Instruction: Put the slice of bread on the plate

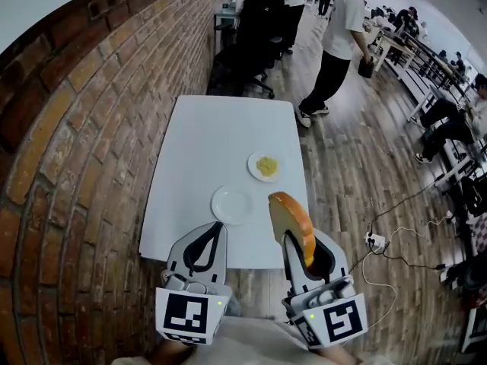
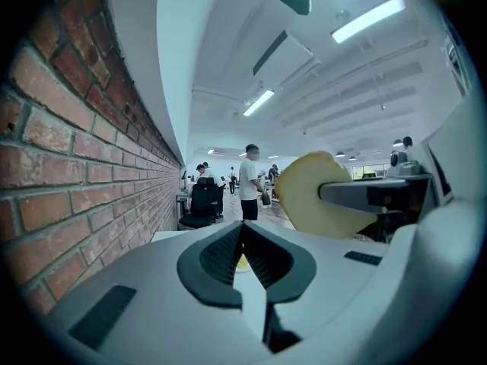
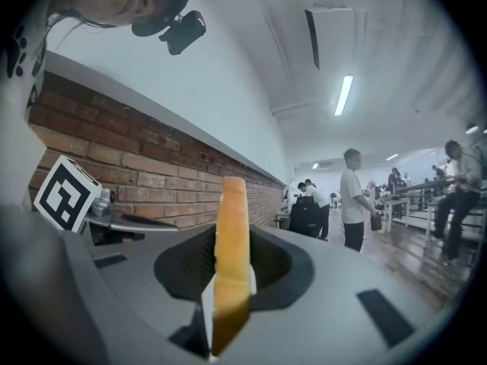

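- The left claw (image 1: 219, 228) and right claw (image 1: 304, 255) are held side by side at the bottom of the head view. Their marker cubes sit nearest the person and their jaws point forward toward the near edge of the desk (image 1: 221, 139).
- Both claws lie roughly level, the left tipped slightly downward.
- The left claw's jaws meet at the tips and have nothing between them, as the left gripper view shows.
- The right claw is clamped on the bread (image 1: 289, 217). The slice stands on edge between the pads, with its crust up and its lower part in the jaws.
- In the head view the bread is up in the air over the desk's near right corner. It is just right of the plate (image 1: 231, 204) and not touching it.
- The plate is white and bare. It lies on the desk ahead of the gap between the two claws.
- Farther along, toward the desk's right edge, a second plate (image 1: 253, 158) carries some yellow food (image 1: 266, 166).
- A brick wall (image 1: 68, 150) runs along the left of the desk.
- Beyond the far end stands a black chair (image 1: 259, 33). To its right a person (image 1: 338, 48) stands on the wooden floor.
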Demonstrator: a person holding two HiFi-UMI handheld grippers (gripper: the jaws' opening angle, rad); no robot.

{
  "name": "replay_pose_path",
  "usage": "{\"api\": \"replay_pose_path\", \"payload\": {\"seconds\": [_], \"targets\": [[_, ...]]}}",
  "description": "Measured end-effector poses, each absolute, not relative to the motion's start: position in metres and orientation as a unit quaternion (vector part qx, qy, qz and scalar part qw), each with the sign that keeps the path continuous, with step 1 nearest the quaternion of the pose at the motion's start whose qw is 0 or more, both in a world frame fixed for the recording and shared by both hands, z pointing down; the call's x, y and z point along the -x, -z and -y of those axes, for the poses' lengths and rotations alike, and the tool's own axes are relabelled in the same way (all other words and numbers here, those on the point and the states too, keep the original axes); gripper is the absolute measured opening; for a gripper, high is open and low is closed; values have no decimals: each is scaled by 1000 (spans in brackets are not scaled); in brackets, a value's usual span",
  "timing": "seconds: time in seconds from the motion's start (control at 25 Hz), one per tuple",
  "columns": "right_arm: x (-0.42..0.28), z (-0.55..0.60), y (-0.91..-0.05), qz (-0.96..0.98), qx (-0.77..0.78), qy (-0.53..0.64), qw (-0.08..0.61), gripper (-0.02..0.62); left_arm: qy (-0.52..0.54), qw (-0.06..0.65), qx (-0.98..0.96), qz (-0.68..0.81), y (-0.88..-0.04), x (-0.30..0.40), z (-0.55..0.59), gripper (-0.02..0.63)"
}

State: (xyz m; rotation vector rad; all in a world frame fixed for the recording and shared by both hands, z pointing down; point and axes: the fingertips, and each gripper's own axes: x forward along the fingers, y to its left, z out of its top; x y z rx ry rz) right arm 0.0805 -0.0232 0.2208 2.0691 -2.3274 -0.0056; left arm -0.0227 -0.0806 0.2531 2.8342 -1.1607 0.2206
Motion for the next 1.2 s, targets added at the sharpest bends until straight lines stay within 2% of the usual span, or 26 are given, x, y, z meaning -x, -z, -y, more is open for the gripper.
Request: {"api": "replay_pose_path", "payload": {"seconds": [0.36, 1.2], "targets": [[-88, 57, -226, 743, -670, -7, 1, 95, -85, 42, -925, 369, -264, 13, 115, 11], [-91, 106, -267, 787, -614, -50, 34, 95, -125, 64, -900, 412, -298, 11, 144, 11]]}}
